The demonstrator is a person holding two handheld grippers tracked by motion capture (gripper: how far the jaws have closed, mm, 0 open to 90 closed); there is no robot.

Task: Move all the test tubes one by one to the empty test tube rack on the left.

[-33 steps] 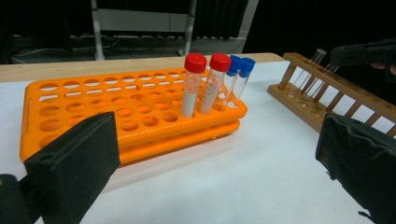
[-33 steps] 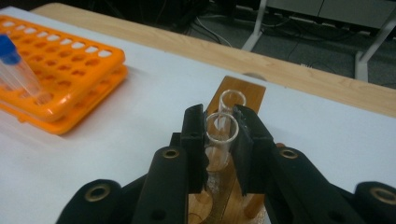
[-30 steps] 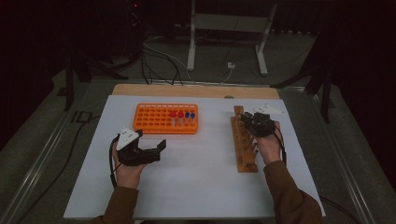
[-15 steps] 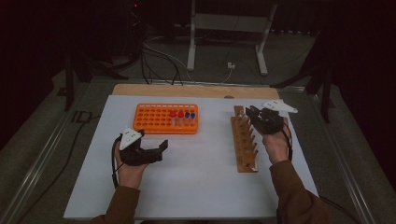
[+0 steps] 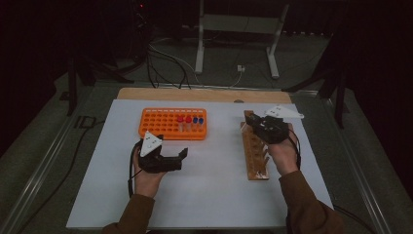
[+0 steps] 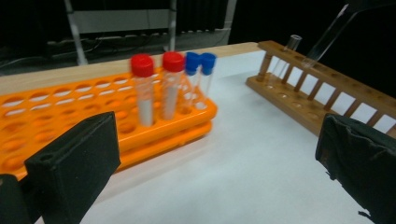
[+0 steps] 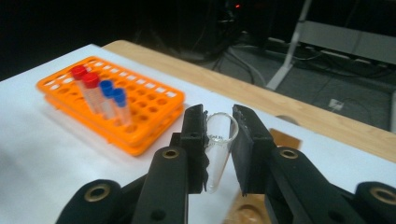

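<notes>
An orange rack [image 5: 165, 123] holds two red-capped tubes [image 6: 143, 88] and two blue-capped tubes [image 6: 201, 77] near its right end. A wooden rack [image 5: 253, 155] lies lengthwise on the right. My right gripper [image 5: 260, 124] hovers over its far end, shut on a clear open-topped tube [image 7: 218, 151]; its jaws press on the tube just below the rim. The same tube [image 6: 329, 35] hangs tilted above the wooden rack [image 6: 322, 105]. Another clear tube [image 6: 290, 46] stands at that rack's far end. My left gripper [image 5: 179, 157] rests open and empty in front of the orange rack.
A white sheet [image 5: 209, 195] covers the table, with a wooden strip [image 5: 195, 94] along its far edge. Cables and a metal stand [image 5: 236, 44] lie on the dark floor beyond. The orange rack [image 7: 112, 109] sits to the left of my right gripper.
My right gripper has moved from the middle of the wooden rack toward its far end, with the clear tube in it. The left gripper has barely shifted.
</notes>
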